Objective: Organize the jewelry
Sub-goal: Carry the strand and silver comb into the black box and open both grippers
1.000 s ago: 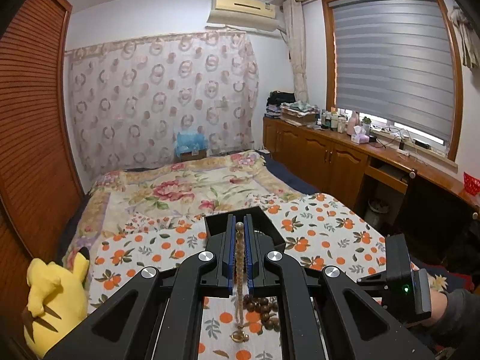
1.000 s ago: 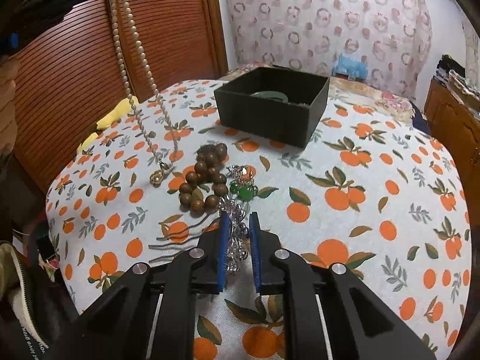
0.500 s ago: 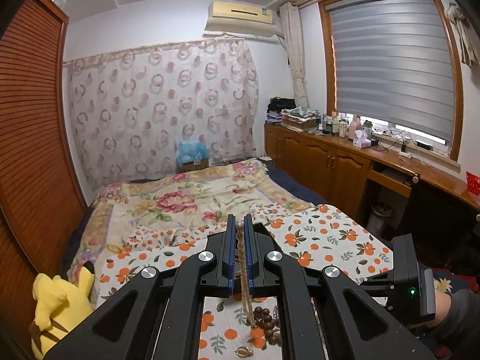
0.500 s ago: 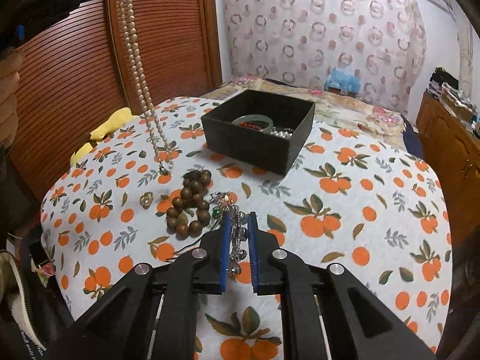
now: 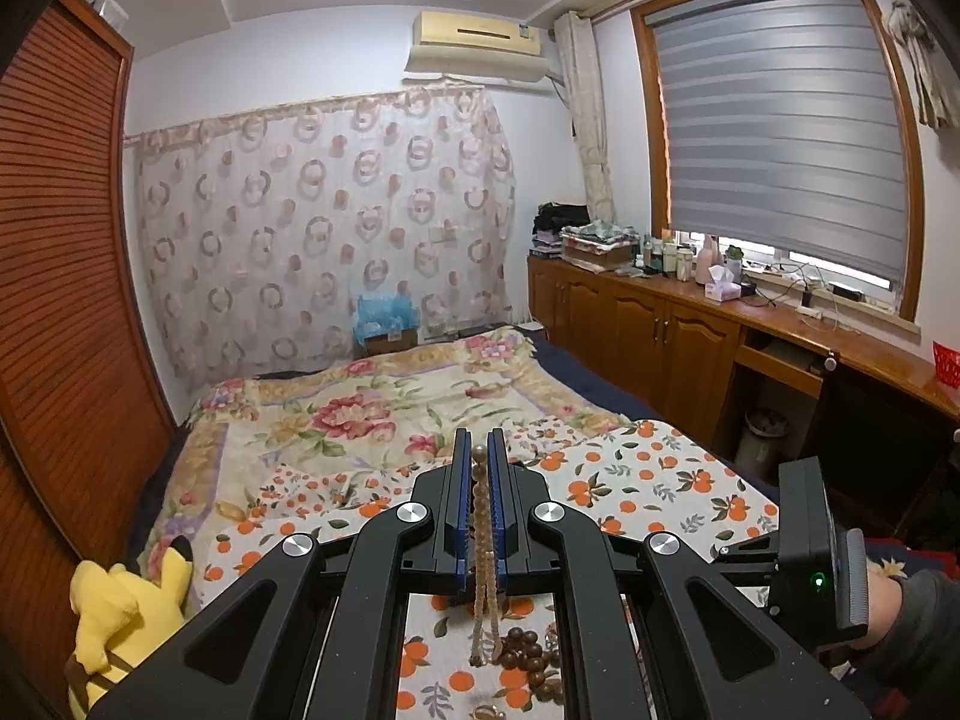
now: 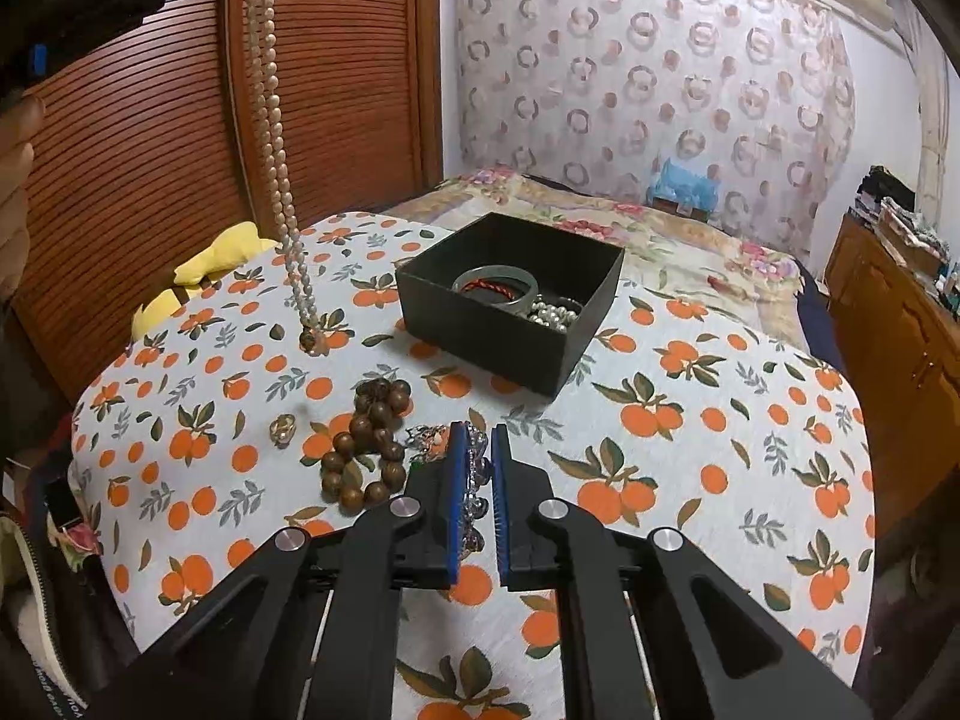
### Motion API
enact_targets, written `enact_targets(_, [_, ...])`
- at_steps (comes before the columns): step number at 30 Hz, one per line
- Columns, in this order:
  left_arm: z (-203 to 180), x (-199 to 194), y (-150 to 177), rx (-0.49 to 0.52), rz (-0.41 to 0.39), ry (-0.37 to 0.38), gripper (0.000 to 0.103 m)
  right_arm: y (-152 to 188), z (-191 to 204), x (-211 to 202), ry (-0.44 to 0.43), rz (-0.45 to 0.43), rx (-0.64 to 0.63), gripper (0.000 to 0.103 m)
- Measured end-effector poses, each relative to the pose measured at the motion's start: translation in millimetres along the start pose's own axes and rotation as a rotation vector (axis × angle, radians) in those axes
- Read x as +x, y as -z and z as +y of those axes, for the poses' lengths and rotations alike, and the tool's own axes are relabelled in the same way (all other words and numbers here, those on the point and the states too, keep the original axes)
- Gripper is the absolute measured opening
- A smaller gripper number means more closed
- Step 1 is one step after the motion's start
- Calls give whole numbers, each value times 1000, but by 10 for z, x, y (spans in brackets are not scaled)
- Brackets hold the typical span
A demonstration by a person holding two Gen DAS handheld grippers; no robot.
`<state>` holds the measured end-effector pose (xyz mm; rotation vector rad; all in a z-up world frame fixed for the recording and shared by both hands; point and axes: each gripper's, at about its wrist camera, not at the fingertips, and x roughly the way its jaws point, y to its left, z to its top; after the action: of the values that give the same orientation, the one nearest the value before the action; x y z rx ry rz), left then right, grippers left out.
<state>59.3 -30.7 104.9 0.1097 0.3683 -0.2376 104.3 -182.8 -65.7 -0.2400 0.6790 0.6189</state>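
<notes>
My left gripper (image 5: 480, 462) is shut on a long pale bead necklace (image 5: 483, 546) that hangs doubled beneath it. The right wrist view shows that necklace (image 6: 276, 168) dangling at the left, its lower end just above the orange-print cloth. The jaws of my right gripper (image 6: 477, 450) are closing on a clear crystal bead bracelet (image 6: 477, 480), which is lifted slightly off the cloth. A dark wooden bead bracelet (image 6: 366, 450) and a small gold piece (image 6: 283, 427) lie left of it. Behind them the open black box (image 6: 498, 336) holds a green bangle, a red cord and silver beads.
The orange-print cloth (image 6: 690, 420) covers the near end of a bed. A yellow plush toy (image 6: 210, 264) lies at its left edge against louvred wooden doors (image 6: 150, 150). Wooden cabinets (image 5: 648, 330) run along the right wall under the window.
The right gripper has risen a little with the crystal bracelet and its jaws have narrowed. The necklace's lower end has come up off the cloth, and the small gold piece stays on it.
</notes>
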Motion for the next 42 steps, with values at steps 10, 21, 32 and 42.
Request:
enact_targets(10, [-1, 14, -63, 6, -11, -1, 5, -342, -80, -58, 36, -37, -43, 9])
enact_targets(21, [7, 206, -351, 27, -21, -12, 5, -957, -301, 187, 83, -66, -49, 9])
enact_targets(32, [218, 602, -508, -5, 12, -45, 5, -1291, -613, 784, 89, -76, 61, 9])
enact_targets(42, [308, 1067, -465, -38, 81, -56, 5, -1001, -610, 1171, 42, -7, 108, 12])
